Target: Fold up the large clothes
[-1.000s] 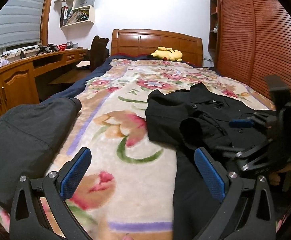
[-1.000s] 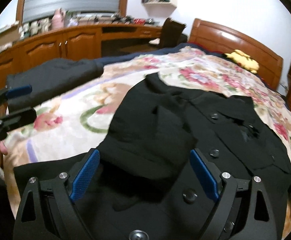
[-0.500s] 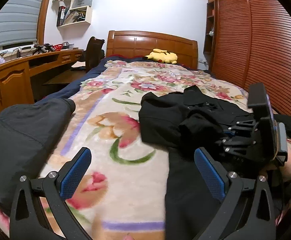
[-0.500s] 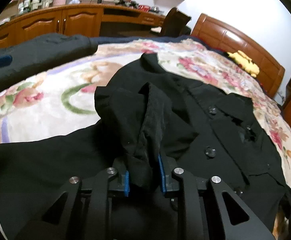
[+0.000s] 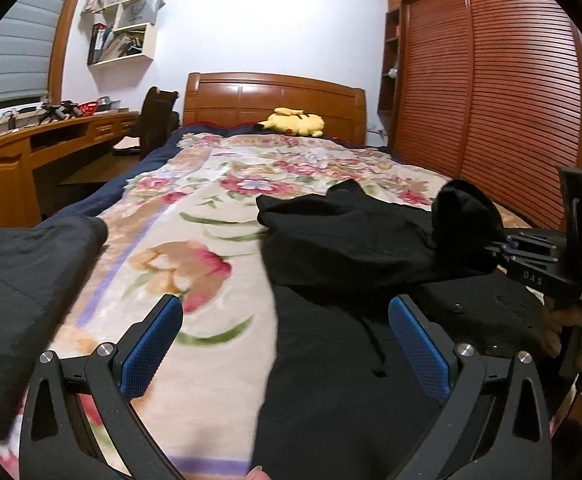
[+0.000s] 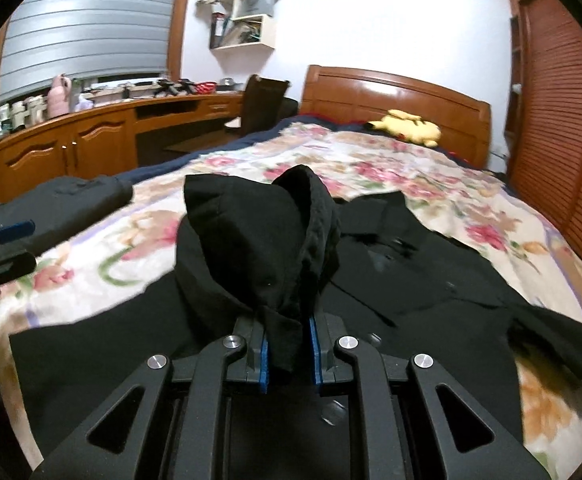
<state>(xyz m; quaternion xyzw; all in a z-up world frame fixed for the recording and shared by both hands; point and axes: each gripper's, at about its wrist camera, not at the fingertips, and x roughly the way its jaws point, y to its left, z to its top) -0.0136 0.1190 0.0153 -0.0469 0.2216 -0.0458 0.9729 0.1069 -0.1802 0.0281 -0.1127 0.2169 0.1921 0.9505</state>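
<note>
A black coat [image 6: 431,280] is seen on a cream blanket [image 5: 219,208] patterned with pink flowers. Beyond the blanket, a yellow plush toy [image 5: 295,122] is set against a reddish-brown headboard [image 5: 251,100].

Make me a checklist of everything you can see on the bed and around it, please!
Surface: floral blanket on the bed.
Job's things: black coat spread on the blanket, one part lifted.
Clutter: folded dark garment at the bed's edge; yellow plush toy by the headboard.
Grippers: left gripper open, holding nothing; right gripper shut on a bunched fold of the coat.
Cables: nothing seen.
Surroundings: wooden desk, wall shelf, slatted wardrobe.
</note>
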